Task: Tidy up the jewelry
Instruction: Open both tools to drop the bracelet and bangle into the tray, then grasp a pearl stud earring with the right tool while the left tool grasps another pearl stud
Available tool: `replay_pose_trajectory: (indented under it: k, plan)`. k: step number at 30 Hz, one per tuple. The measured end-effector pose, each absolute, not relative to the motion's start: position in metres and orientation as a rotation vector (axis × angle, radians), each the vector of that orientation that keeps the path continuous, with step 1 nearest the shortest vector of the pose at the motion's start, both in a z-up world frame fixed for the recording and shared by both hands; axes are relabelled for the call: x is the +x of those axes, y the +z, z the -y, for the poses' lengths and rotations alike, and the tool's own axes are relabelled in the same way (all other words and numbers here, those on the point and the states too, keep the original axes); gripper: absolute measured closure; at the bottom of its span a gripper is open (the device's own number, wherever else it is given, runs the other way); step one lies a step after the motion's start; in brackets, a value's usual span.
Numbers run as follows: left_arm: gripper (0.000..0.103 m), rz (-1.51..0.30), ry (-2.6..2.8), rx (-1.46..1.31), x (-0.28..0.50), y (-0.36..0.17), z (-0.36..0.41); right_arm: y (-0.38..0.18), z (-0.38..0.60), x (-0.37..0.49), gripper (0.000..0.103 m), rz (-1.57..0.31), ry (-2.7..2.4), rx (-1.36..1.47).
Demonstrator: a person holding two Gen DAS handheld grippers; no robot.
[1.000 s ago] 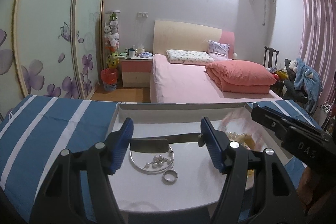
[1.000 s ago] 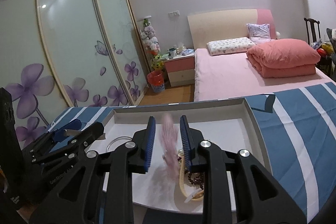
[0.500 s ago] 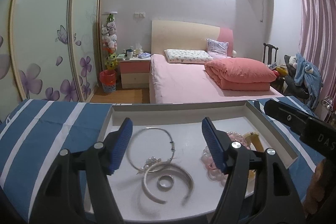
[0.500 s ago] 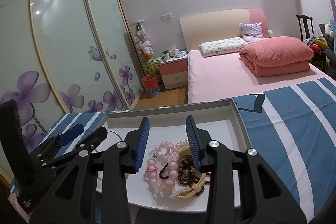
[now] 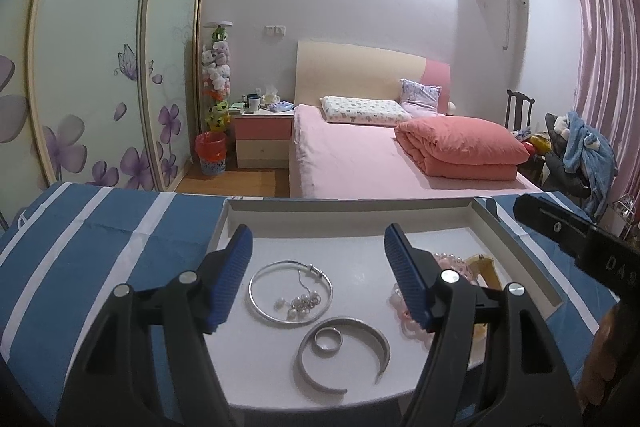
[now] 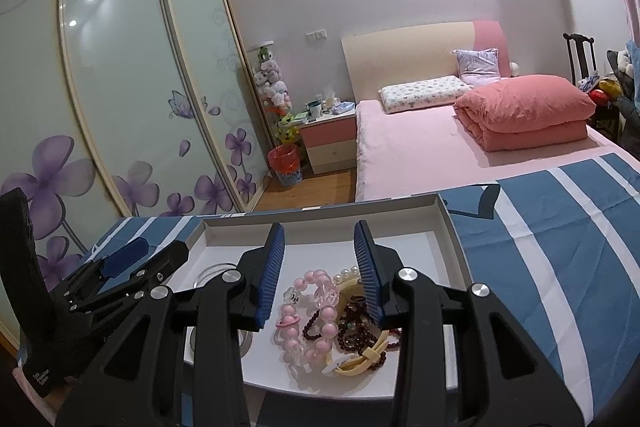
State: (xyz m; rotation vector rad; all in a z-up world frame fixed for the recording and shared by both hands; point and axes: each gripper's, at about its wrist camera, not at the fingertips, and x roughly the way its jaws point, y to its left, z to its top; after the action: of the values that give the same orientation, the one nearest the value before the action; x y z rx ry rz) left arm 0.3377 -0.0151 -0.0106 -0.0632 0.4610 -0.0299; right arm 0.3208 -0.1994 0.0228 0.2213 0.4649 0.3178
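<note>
A shallow white tray [image 5: 352, 213] lies on a blue striped cloth. In the left wrist view it holds a thin silver bangle [image 5: 256, 301] with a pearl charm [image 5: 302, 303], a wide silver cuff [image 5: 344, 371] and a silver ring [image 5: 328, 341]. My left gripper [image 5: 318, 281] is open and empty above them. In the right wrist view a pink bead bracelet [image 6: 310, 315], dark red beads [image 6: 356, 333], a cream bangle [image 6: 362, 363] and pearls [image 6: 346, 273] lie heaped. My right gripper [image 6: 320, 273] is open and empty just above that heap.
The tray [image 6: 448, 223] sits on a blue and white striped cloth [image 5: 100, 239]. Beyond the table stand a pink bed [image 5: 360, 155], a nightstand [image 5: 262, 139] and a sliding wardrobe [image 5: 100, 67]. The right gripper body [image 5: 576, 247] shows at the right of the left wrist view.
The left gripper has let go of the wide silver cuff, which now lies in the tray. The right gripper has released the pink bead bracelet onto the heap. Both have pulled back.
</note>
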Motion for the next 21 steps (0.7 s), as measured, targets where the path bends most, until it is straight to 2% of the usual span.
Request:
replay_pose_trajectory:
  k: [11, 21]
  plan:
    - [0.034, -0.517, -0.094, -0.030, 0.281, -0.017, 0.018, 0.023, 0.218, 0.280, 0.065, -0.518, 0.295, 0.173]
    - [0.032, -0.599, -0.130, -0.056, 0.243, -0.033, 0.013, -0.023, 0.228, 0.238, 0.065, -0.741, 0.250, 0.068]
